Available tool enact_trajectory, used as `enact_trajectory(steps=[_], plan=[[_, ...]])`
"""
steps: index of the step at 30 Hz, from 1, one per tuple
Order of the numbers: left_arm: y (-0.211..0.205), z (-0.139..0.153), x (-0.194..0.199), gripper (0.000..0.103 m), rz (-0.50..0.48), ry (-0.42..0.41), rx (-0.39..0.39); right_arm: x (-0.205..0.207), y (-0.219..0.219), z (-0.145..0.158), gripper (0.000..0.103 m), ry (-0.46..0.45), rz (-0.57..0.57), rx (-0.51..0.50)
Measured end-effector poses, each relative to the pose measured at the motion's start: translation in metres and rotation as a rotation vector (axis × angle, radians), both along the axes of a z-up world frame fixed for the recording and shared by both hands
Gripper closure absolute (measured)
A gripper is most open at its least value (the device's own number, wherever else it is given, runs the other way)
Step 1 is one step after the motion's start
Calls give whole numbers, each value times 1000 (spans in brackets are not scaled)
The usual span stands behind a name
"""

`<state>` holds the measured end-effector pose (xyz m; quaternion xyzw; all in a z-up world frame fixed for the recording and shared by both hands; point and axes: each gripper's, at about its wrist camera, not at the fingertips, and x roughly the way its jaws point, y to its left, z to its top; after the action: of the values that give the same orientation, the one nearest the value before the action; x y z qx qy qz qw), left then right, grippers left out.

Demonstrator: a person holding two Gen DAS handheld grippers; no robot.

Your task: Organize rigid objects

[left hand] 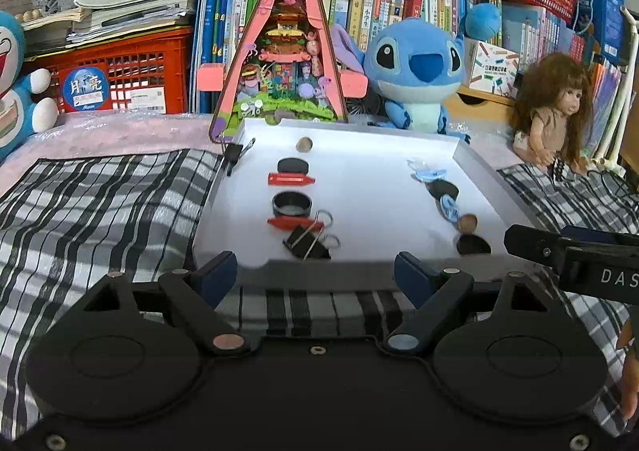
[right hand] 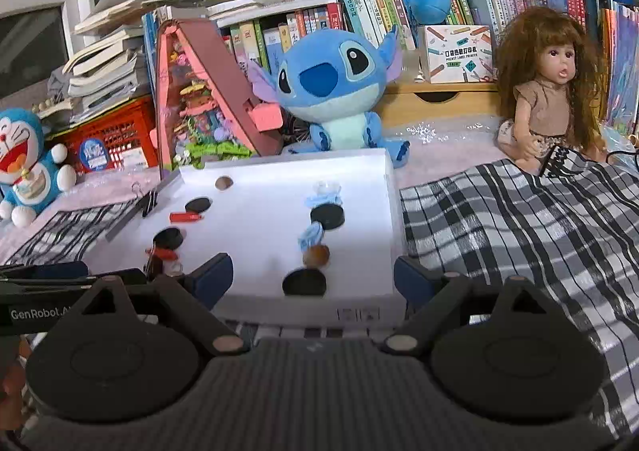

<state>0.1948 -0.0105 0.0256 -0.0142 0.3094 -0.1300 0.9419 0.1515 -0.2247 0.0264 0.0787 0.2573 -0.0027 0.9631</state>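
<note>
— Both grippers, left (left hand: pixel 315 271) and right (right hand: pixel 313 275), hover at the white tray's (left hand: pixel 359 171) near edge, jaws spread wide, gripping nothing.

— And the items?

— All inside the tray, in two columns running away from the cameras. Black binder clip (left hand: pixel 307 241) nearest; red marker (left hand: pixel 290 179) lying crosswise, tip rightward; brown coin (left hand: pixel 304 144) farthest.

A shallow tray (left hand: pixel 399 139) lies on a checked cloth (left hand: pixel 100 203). In the tray, at the left, stand in one row from far to near: a coin (left hand: pixel 304 144), a disc (left hand: pixel 293 165), a crayon (left hand: pixel 290 179), a ring cap (left hand: pixel 292 204) and a binder clip (left hand: pixel 307 241). At the right lies a second row of small things. Behind the tray sit a plush toy (left hand: pixel 415 71) and, further right, a doll (left hand: pixel 553 111).
</note>
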Motion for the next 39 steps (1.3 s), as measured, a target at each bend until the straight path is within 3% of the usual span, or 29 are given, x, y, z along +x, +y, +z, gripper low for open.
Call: enact_trajectory(steps=[10,18,21,39], plan=[[1,-16,-26,17,-1,-16,44,-24,11,-13,5,14,23,-62],[4,-30,-26,17,38,20,53,-22,16,-36,4,89,-7,-99],[6,-32,-24,15,54,27,55,-18,14,-43,2,129,-24,-87],[0,-37,-17,1,97,47,111,-15,19,-46,0,148,-27,-116]])
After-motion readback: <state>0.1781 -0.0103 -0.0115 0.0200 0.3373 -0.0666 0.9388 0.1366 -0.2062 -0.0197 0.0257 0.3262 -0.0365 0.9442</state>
